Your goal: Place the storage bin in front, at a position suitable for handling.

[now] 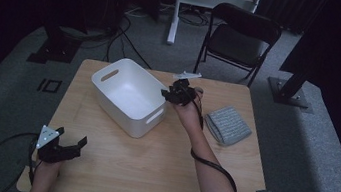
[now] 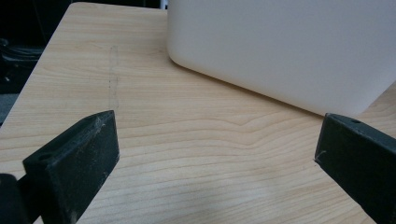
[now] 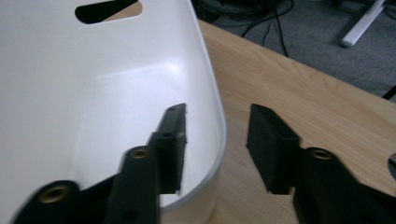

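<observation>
The right gripper (image 1: 171, 93) hangs at the near right end of the white bin (image 1: 128, 95), its jaws spread apart and astride the bin's rim. In the right gripper view one jaw sits inside the bin, close against the inner wall, while the other stands outside over the desk (image 3: 299, 93), with the curved rim (image 3: 215, 135) running up between them. Nothing is clamped yet: a gap shows on both sides of the wall, so the gripper is released, poised for a pinch on that wall.

The relation that counts is this straddle. The bin's long axis runs diagonally across the desk, from the far left, where a slot handle (image 1: 110, 75) shows, down to the near right, where the second handle (image 1: 154, 116) faces the person. The right gripper stands at that near right end, just above the corner, so closing the jaws would likely seize the wall there.

The left gripper (image 1: 70, 146) is well apart, low at the near left edge of the desk (image 1: 147, 173), jaws wide and holding nothing. In the left gripper view the bin's outer wall (image 2: 289, 46) lies ahead beyond a stretch of bare wood. The right hand is plainly nearer.

Further out, a folded grey cloth (image 1: 228, 125) lies on the desk to the right of the right forearm, apart from the bin.
</observation>
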`<state>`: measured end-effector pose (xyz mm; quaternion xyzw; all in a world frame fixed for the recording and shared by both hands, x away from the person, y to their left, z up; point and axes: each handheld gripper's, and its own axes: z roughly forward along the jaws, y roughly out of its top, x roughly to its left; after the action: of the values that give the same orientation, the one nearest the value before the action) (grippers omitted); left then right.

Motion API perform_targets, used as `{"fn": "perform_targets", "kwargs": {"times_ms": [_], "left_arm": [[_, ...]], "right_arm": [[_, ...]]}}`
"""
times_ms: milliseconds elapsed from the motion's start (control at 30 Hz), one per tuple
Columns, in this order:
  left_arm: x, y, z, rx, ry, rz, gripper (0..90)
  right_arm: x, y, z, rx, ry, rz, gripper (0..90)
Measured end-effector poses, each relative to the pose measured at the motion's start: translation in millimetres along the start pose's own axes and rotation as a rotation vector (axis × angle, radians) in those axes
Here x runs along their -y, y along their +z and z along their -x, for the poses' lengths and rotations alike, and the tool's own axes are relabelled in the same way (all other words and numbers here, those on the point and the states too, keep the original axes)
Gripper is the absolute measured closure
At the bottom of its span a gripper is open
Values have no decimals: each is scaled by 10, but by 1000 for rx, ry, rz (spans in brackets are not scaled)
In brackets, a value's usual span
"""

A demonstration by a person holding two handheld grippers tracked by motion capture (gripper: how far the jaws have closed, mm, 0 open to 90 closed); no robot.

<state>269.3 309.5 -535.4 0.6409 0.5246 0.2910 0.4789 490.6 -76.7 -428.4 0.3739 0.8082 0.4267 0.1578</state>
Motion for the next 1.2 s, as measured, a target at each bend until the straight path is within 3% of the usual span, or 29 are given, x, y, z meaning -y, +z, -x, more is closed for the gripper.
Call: {"fn": "perform_targets", "kwargs": {"times_ms": [200, 267, 500, 1200], "left_arm": [[-1, 1, 3, 1, -3, 3, 0], [-2, 1, 2, 0, -3, 4, 0], [-3, 2, 1, -1, -6, 7, 0], [-4, 3, 16, -1, -2, 8, 0]], "right_arm": [[-23, 89, -47, 6, -12, -56, 730], [-35, 112, -71, 35, -30, -72, 760], [-76, 120, -53, 33, -21, -92, 821], [-66, 72, -41, 30, -20, -121, 839]]}}
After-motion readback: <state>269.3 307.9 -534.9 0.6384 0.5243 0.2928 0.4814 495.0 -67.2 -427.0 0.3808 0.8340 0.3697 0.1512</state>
